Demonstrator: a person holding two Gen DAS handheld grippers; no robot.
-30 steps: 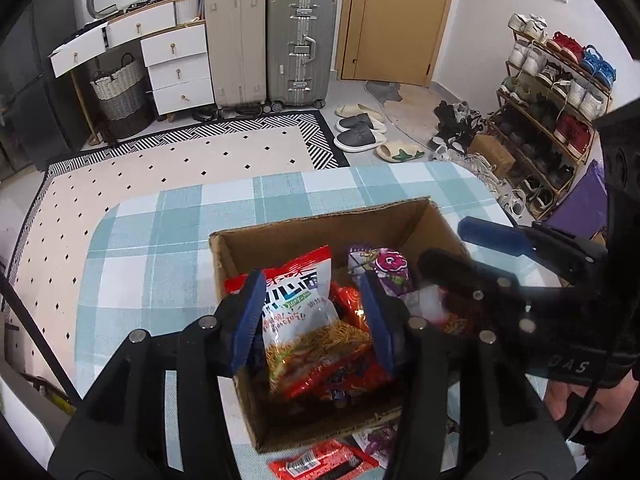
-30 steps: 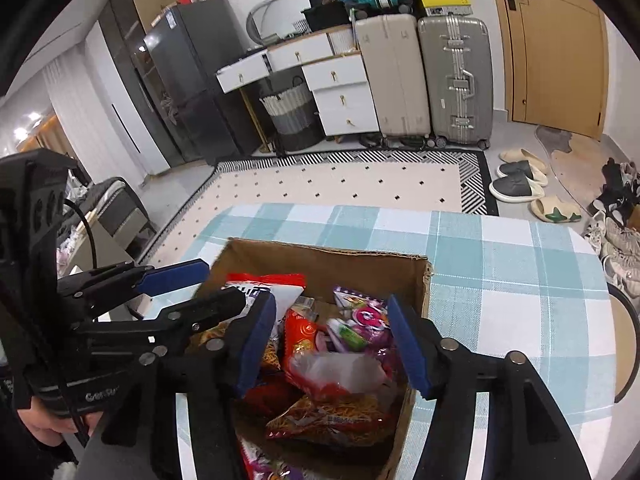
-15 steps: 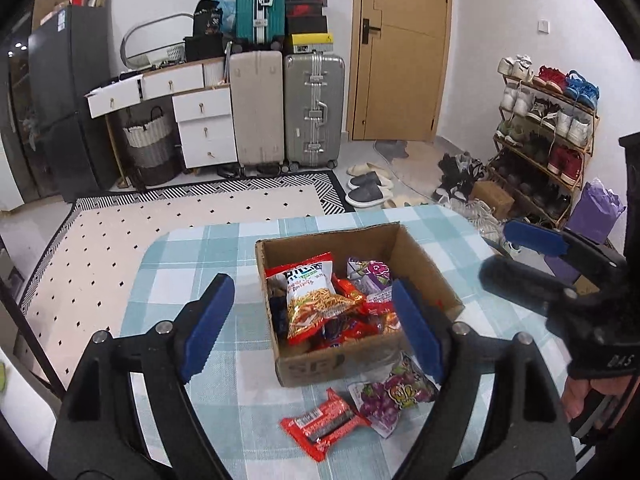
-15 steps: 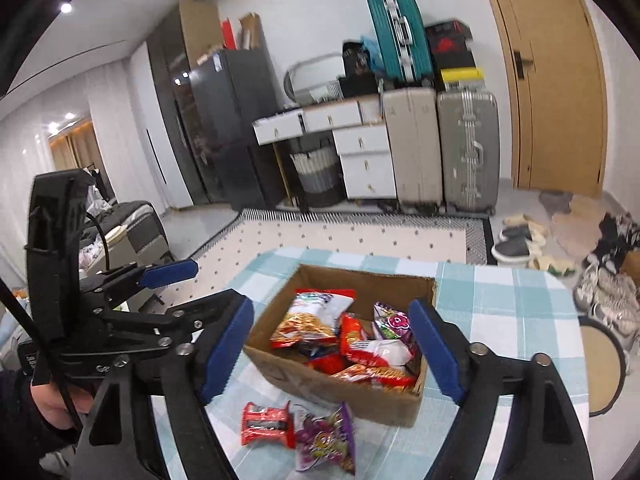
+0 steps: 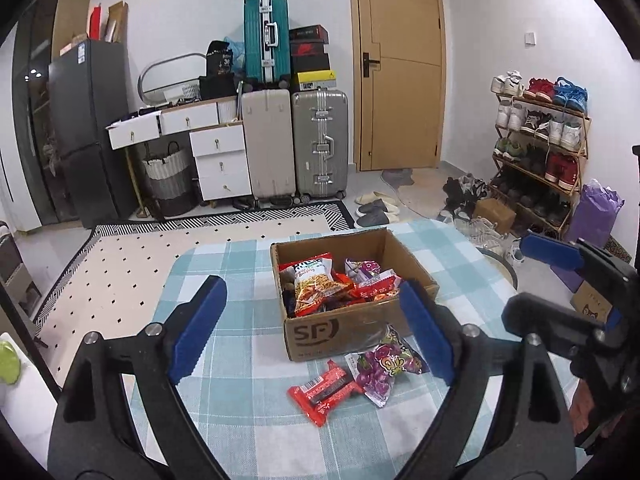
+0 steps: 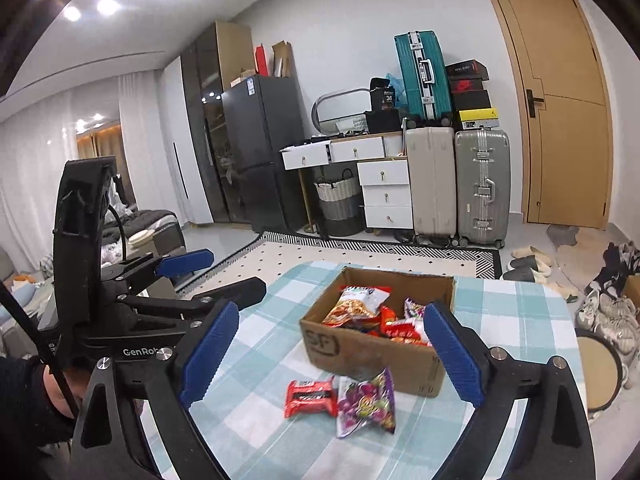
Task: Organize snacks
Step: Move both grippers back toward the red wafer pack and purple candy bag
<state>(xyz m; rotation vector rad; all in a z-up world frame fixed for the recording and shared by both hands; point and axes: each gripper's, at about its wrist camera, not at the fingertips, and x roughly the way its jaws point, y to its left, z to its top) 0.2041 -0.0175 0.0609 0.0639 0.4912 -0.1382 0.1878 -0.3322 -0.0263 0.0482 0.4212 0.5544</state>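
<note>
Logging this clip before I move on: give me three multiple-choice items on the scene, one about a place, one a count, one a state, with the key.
1. Where does the purple packet lie?
A. Inside the box
B. On the tablecloth in front of the box, beside the red packet
C. On the floor rug

2. How many packets lie on the tablecloth outside the box?
A. Two
B. None
C. Five

3. What state is the left claw in?
A. Shut on a noodle bag
B. Shut on the box wall
C. Open and holding nothing

Key: 1 B, the purple packet rests next to the red packet just before the box's printed front wall. 2 A, only the red and purple ones lie outside. 3 C, its blue pads stand wide apart with nothing between them; the right claw is open too.
</note>
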